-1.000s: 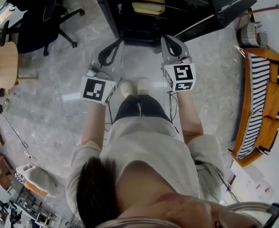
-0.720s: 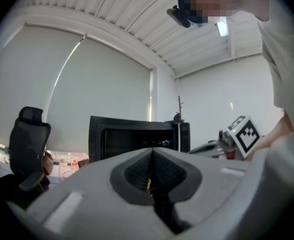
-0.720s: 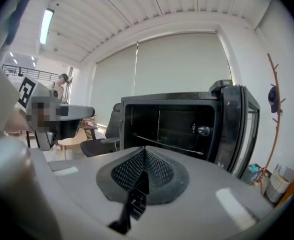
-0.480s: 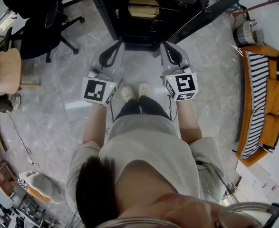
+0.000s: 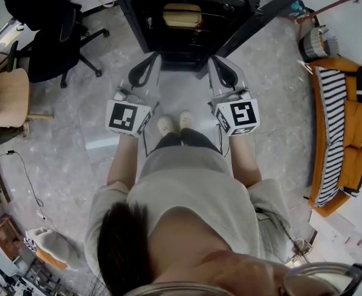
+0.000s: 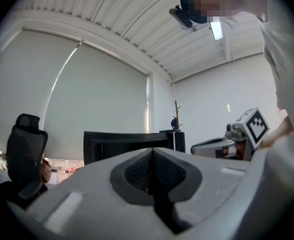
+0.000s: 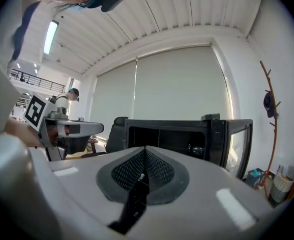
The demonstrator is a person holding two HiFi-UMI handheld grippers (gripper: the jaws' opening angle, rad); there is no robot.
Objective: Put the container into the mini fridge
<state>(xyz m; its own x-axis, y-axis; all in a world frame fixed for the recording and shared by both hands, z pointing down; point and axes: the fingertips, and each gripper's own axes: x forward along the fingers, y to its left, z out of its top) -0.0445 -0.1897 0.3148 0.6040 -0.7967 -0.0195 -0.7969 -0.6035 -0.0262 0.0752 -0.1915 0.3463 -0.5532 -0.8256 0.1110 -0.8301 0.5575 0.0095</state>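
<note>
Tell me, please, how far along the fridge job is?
Done: the container sits inside the mini fridge. In hand: nothing; the left claw and right claw are both shut and empty. Left: the door stands open, so closing it probably remains.

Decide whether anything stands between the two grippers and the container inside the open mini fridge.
Nothing visible does. The container sits inside the mini fridge, whose door is swung open to the right. The left gripper and right gripper, both shut and empty, hang just short of the opening.
</note>
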